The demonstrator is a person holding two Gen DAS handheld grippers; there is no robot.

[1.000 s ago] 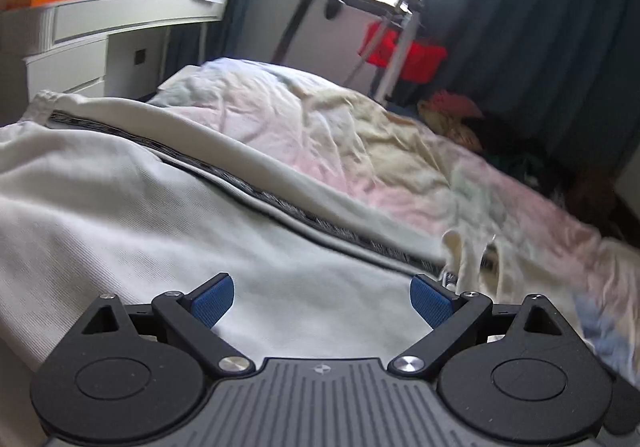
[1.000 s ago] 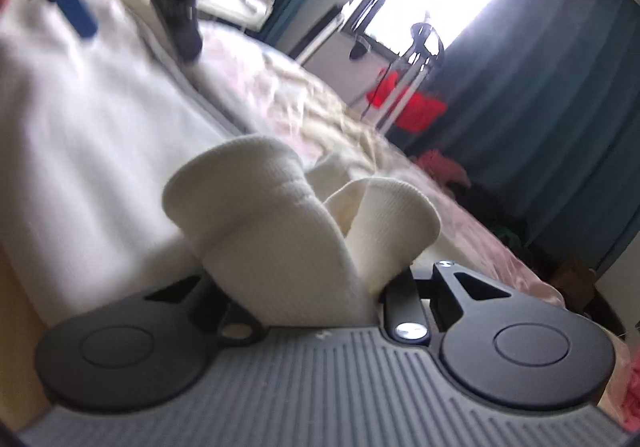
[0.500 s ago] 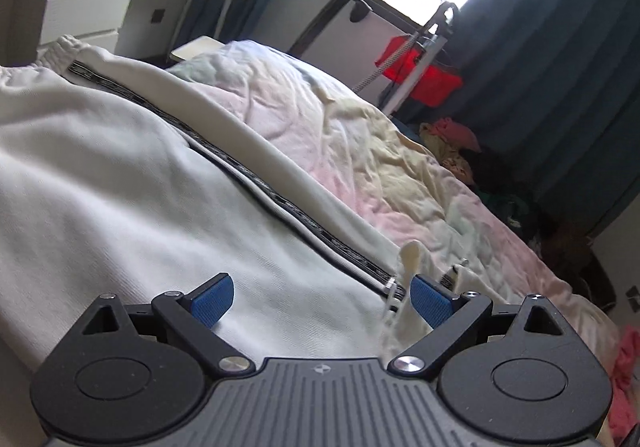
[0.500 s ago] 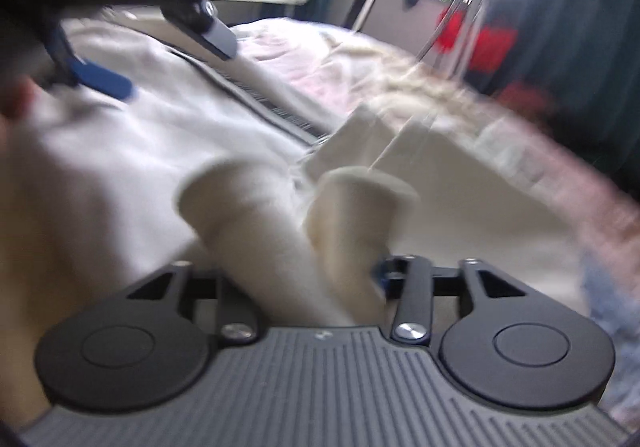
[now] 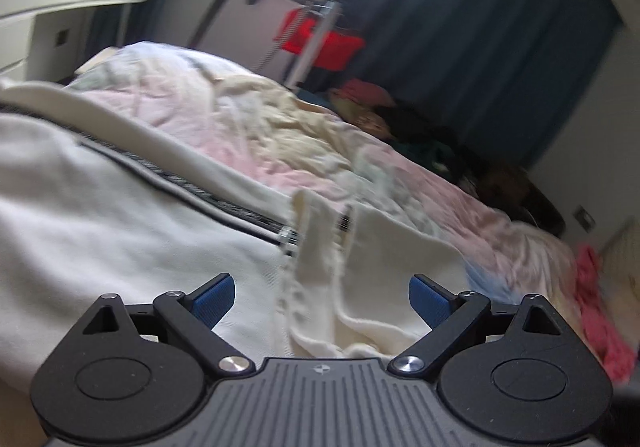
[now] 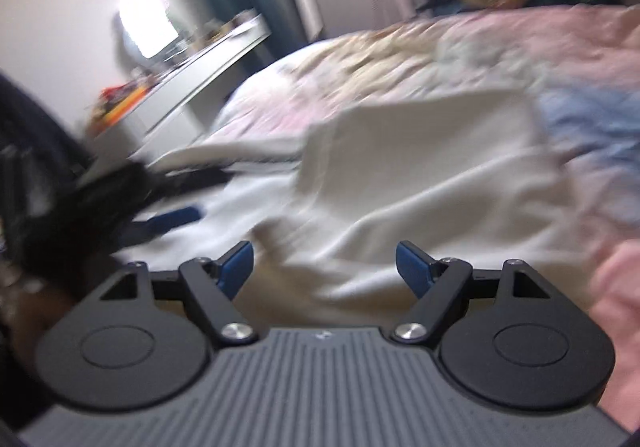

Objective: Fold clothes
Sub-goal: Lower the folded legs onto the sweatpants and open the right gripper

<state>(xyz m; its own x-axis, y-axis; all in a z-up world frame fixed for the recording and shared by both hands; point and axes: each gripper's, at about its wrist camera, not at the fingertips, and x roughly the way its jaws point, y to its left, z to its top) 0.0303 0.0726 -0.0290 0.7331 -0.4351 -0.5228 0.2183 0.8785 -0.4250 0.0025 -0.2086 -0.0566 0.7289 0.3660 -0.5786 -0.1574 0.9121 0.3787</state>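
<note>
A cream knit garment (image 5: 100, 231) with a dark patterned stripe (image 5: 208, 199) lies spread on the bed. A folded-over flap of it (image 5: 384, 259) rests on top, and the same flap (image 6: 420, 151) shows in the right wrist view. My left gripper (image 5: 321, 301) hovers open just above the cloth, nothing between its blue pads. My right gripper (image 6: 324, 267) is above the garment with its jaws opening and nothing between them. The left gripper (image 6: 172, 217) appears blurred at the left of the right wrist view.
A crumpled pastel quilt (image 5: 280, 127) covers the bed. A white dresser (image 5: 60, 19) stands at the back left, a red item on a stand (image 5: 320, 39) by the window, dark curtains (image 5: 480, 47) behind. Clothes (image 5: 400, 115) lie piled beyond the bed; pink fabric (image 5: 600, 307) sits at the right.
My right gripper let go of the cream cloth it was pinching, opened, rolled and lifted; the released flap now lies on the garment. The left gripper shifted sideways and stayed open.
</note>
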